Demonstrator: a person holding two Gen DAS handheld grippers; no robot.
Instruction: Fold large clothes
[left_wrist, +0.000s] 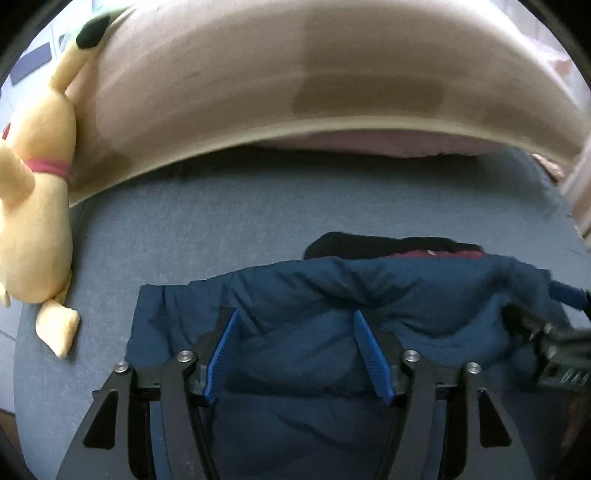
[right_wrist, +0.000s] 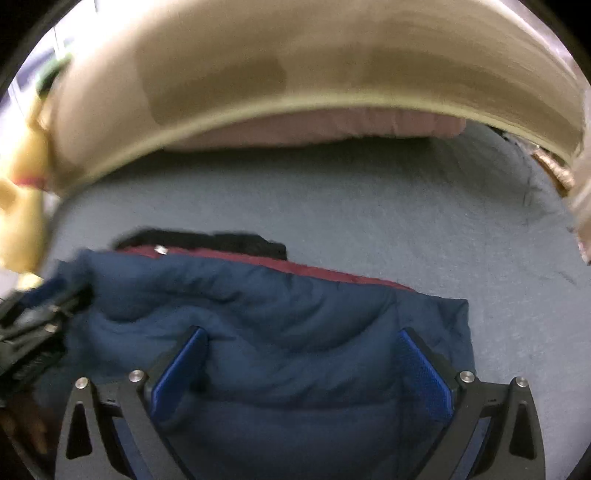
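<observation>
A navy padded jacket (left_wrist: 303, 325) with a dark red lining (right_wrist: 332, 274) and a black collar part (right_wrist: 207, 240) lies folded on the blue-grey bed sheet (left_wrist: 229, 229). My left gripper (left_wrist: 295, 317) is open just above the jacket, its blue pads (left_wrist: 371, 354) wide apart with nothing between them. My right gripper (right_wrist: 303, 336) is open over the jacket's right half (right_wrist: 295, 332), pads (right_wrist: 424, 365) wide apart. The right gripper shows at the right edge of the left wrist view (left_wrist: 554, 332). The left gripper shows at the left edge of the right wrist view (right_wrist: 37, 325).
A yellow plush toy (left_wrist: 33, 206) with a pink collar lies at the bed's left edge. A beige padded headboard (left_wrist: 295, 66) runs across the back, with a pink pillow (right_wrist: 332, 125) under it. Bare sheet lies beyond and right of the jacket (right_wrist: 480, 229).
</observation>
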